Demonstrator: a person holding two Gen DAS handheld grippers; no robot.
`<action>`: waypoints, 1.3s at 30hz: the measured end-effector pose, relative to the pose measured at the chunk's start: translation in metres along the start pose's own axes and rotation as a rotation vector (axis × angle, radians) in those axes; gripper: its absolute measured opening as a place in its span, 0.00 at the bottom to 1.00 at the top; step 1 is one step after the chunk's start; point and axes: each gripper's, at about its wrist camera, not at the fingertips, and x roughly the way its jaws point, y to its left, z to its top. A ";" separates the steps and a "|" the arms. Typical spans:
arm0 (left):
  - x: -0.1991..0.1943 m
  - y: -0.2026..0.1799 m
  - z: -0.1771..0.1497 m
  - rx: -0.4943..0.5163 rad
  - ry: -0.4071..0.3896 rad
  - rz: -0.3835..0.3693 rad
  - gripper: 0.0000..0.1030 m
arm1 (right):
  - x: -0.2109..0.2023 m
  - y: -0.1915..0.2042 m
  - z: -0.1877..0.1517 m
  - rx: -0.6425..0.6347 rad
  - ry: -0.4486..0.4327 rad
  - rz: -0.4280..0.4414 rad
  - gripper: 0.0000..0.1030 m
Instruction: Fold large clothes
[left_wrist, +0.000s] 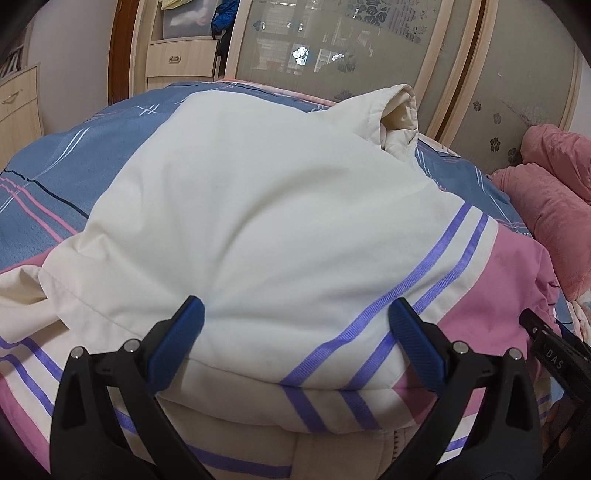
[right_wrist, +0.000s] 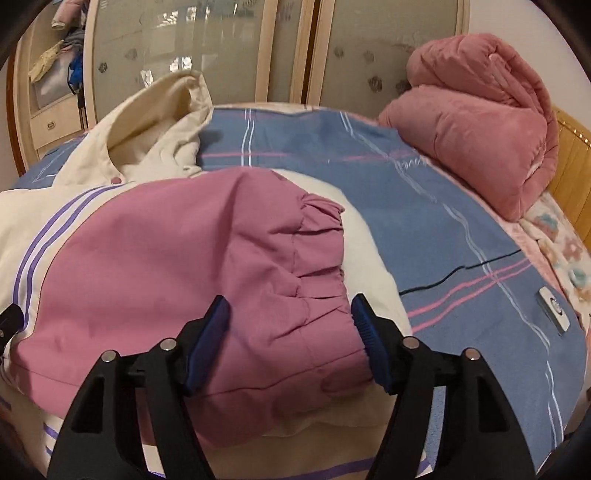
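A large padded jacket (left_wrist: 258, 206), cream with purple stripes and pink panels, lies on the bed with a sleeve folded across its body. My left gripper (left_wrist: 295, 314) is open, its blue fingertips (left_wrist: 192, 317) resting on either side of the folded cream part near the purple stripes (left_wrist: 436, 273). My right gripper (right_wrist: 290, 314) is open, its fingers straddling the pink sleeve (right_wrist: 184, 266) at the gathered elastic cuff (right_wrist: 321, 254). The jacket's hood (right_wrist: 166, 110) lies at the far end. The right gripper's black body (left_wrist: 554, 354) shows at the right edge of the left wrist view.
The jacket rests on a blue plaid bedsheet (right_wrist: 424, 206). A folded pink quilt (right_wrist: 480, 122) sits at the bed's head by a wooden headboard (right_wrist: 576, 173). A frosted sliding wardrobe (left_wrist: 332, 44) and a drawer cabinet (left_wrist: 181, 55) stand behind the bed.
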 end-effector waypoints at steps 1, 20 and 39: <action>0.000 -0.001 0.000 0.001 -0.001 0.002 0.98 | 0.001 -0.001 0.000 0.003 0.002 0.003 0.67; 0.000 -0.001 0.001 0.007 -0.002 0.007 0.98 | 0.000 -0.007 0.006 0.043 0.022 -0.021 0.82; -0.001 -0.001 0.001 0.010 -0.004 0.007 0.98 | -0.004 -0.038 0.008 0.182 0.001 -0.040 0.85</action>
